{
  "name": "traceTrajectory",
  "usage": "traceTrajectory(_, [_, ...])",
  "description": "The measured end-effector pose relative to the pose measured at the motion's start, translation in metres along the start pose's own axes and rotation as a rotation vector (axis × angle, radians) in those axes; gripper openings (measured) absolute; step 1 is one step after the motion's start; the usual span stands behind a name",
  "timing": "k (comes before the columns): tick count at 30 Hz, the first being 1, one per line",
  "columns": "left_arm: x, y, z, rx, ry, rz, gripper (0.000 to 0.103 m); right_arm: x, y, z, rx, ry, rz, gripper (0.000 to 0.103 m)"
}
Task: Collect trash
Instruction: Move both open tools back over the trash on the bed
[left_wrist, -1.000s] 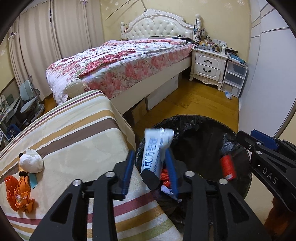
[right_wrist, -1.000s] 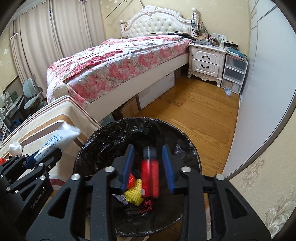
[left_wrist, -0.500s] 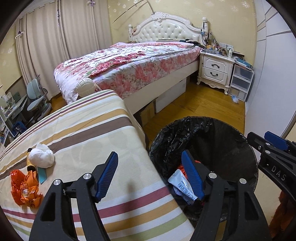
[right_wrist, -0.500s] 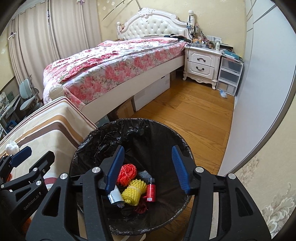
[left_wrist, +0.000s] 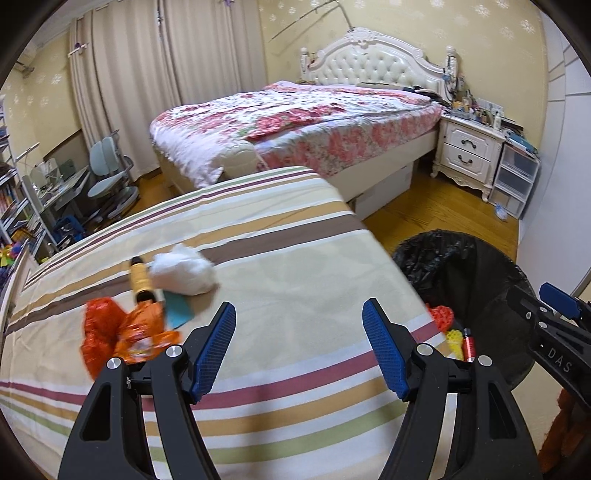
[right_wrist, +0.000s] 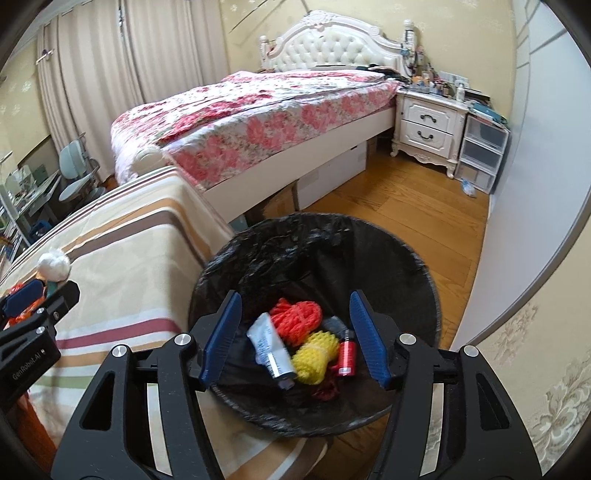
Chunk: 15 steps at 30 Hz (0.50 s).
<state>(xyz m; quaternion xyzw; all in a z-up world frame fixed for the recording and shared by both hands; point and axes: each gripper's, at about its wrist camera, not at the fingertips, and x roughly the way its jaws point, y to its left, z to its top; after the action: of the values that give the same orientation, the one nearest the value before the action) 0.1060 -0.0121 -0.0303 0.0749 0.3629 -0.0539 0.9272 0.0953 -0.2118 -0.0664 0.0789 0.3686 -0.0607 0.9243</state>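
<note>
Home bedroom: bed (left_wrist: 314, 122), nightstand (left_wrist: 469, 155)

Both wrist views angle downward, sharing the bin (left_wrist: 480, 273).

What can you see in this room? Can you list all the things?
trash bin: one, black liner, on the floor beside the striped bed
tube: one, white, in the bin
net balls: two, orange and yellow, in the bin
small bottle: one, red, in the bin
tissue wad: one, white, on the striped bed
orange wrapper: one, on the striped bed
teal card: one, beside the wrapper
floral bed: one, pink, behind
nightstand: one, white
left tool: black, blue pads, empty
right tool: opening, empty, over the bin
</note>
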Motion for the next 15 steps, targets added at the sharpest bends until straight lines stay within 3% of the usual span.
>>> traceTrajectory(15, [-0.036, 0.124, -0.06, -0.163, 0.049, 0.149, 0.069, -0.016, 0.123, -0.03, -0.2, 0.055, 0.181, 0.066])
